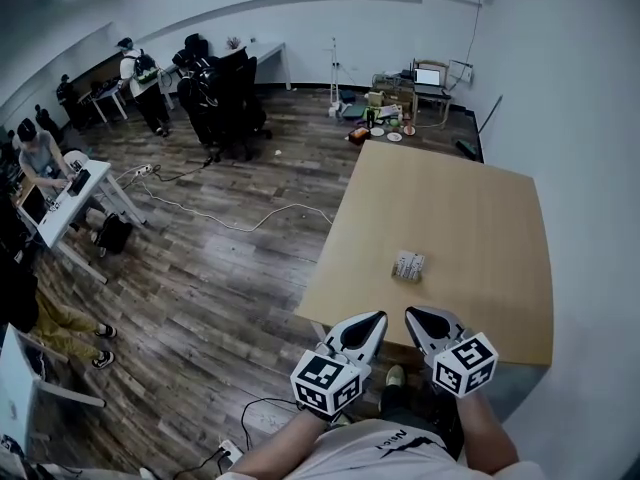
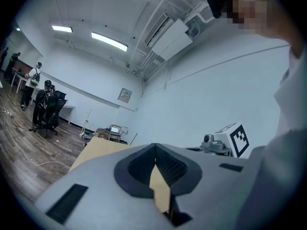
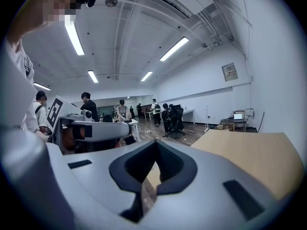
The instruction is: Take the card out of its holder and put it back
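Your left gripper (image 1: 374,320) and right gripper (image 1: 413,316) are held side by side, low against your body at the wooden table's (image 1: 470,218) near edge, tips aimed forward | both jaws pressed together, gripping nothing | card holder (image 1: 408,265) rests on the table just ahead of both tips, untouched; its contents are too small to make out.
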`<state>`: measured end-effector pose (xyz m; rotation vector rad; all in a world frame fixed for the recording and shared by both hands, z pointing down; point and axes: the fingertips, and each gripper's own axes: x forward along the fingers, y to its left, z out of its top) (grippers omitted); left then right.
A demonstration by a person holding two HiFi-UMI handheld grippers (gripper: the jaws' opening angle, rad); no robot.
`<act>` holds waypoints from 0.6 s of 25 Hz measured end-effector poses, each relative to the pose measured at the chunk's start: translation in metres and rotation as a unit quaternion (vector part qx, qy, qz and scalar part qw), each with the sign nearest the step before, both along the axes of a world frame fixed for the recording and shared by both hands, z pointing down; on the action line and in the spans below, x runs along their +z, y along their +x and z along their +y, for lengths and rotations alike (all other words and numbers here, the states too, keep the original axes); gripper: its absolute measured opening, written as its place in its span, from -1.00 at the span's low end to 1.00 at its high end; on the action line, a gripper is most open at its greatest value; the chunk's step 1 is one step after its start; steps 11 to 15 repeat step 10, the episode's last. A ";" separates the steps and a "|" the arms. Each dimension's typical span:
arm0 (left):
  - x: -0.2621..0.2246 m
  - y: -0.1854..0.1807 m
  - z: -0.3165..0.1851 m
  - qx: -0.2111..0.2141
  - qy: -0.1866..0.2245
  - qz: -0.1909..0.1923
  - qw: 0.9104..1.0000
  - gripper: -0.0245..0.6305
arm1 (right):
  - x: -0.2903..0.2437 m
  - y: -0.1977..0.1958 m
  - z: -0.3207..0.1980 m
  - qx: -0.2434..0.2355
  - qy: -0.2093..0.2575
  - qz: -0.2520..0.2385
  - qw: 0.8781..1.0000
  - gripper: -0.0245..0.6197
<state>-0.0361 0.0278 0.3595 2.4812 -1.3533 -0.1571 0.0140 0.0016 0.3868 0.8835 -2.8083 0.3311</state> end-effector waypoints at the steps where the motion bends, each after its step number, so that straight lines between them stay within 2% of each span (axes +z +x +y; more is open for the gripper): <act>1: -0.001 -0.003 0.000 -0.001 0.001 0.000 1.000 -0.89 | -0.001 -0.004 0.000 -0.002 0.001 0.001 1.000 -0.88; 10: -0.018 -0.031 0.007 -0.012 0.004 0.008 1.000 -0.89 | -0.017 -0.022 0.014 -0.011 0.001 0.007 1.000 -0.88; 15: -0.018 -0.031 0.007 -0.012 0.004 0.008 1.000 -0.89 | -0.017 -0.022 0.014 -0.011 0.001 0.007 1.000 -0.88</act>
